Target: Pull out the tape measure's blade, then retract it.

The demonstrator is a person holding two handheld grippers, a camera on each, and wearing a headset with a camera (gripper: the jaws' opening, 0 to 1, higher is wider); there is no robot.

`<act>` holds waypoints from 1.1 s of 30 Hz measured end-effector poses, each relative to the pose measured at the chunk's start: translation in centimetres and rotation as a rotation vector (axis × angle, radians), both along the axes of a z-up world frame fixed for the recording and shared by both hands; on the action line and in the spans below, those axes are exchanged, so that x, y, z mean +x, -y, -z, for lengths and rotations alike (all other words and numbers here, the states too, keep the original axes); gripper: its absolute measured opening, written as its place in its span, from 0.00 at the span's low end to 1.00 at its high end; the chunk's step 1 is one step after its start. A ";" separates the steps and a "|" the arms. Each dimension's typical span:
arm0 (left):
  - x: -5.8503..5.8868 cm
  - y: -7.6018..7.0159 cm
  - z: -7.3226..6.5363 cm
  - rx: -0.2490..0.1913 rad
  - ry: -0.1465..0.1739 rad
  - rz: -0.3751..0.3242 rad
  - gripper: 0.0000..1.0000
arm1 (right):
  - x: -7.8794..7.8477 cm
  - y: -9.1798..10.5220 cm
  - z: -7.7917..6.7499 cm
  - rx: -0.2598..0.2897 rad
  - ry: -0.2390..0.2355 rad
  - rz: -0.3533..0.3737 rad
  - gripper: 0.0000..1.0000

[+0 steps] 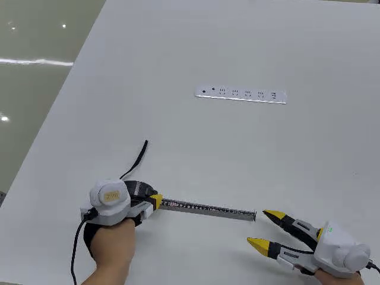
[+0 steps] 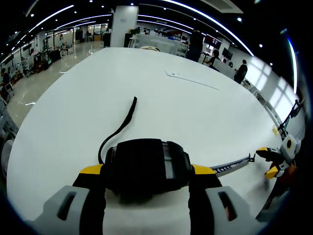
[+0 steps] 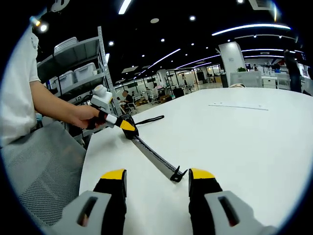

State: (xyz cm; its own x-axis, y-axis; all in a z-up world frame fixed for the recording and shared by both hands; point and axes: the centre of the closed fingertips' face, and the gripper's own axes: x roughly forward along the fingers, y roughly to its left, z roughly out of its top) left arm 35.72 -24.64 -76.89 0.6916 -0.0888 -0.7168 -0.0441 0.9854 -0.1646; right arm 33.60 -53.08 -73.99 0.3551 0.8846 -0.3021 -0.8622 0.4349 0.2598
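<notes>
A black tape measure (image 1: 138, 191) (image 2: 148, 164) lies on the white table (image 1: 237, 148), and my left gripper (image 1: 151, 202) (image 2: 148, 171) is shut on its case. Its blade (image 1: 206, 209) (image 3: 154, 156) (image 2: 234, 165) is drawn out to the right along the table, ending in a hook (image 1: 254, 215) (image 3: 177, 175). A black wrist strap (image 1: 135, 160) (image 2: 120, 128) trails away from the case. My right gripper (image 1: 266, 228) (image 3: 157, 177) stands open just right of the hook, with its yellow-tipped fingers (image 3: 113, 175) apart and nothing between them.
A white power strip (image 1: 241, 94) (image 2: 191, 80) (image 3: 236, 106) lies flat near the far middle of the table. The table's left edge (image 1: 65, 95) drops to a glossy floor. In the right gripper view, shelving with bins (image 3: 78, 63) stands behind the person.
</notes>
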 end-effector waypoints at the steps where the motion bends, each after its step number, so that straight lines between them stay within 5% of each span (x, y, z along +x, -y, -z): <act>1: 0.0 0.0 0.0 0.000 0.001 0.000 0.67 | 0.1 -0.1 0.1 0.000 -0.003 -0.002 0.51; 33: 0.0 0.0 -0.1 0.009 0.001 -0.001 0.67 | 1.7 -1.0 2.1 -0.012 -0.065 -0.051 0.40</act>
State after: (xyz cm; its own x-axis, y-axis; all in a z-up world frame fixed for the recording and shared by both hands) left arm 35.71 -24.69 -76.82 0.6928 -0.0812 -0.7166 -0.0452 0.9868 -0.1555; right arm 35.35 -52.12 -76.07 0.2893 0.8973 -0.3335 -0.8646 0.3944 0.3112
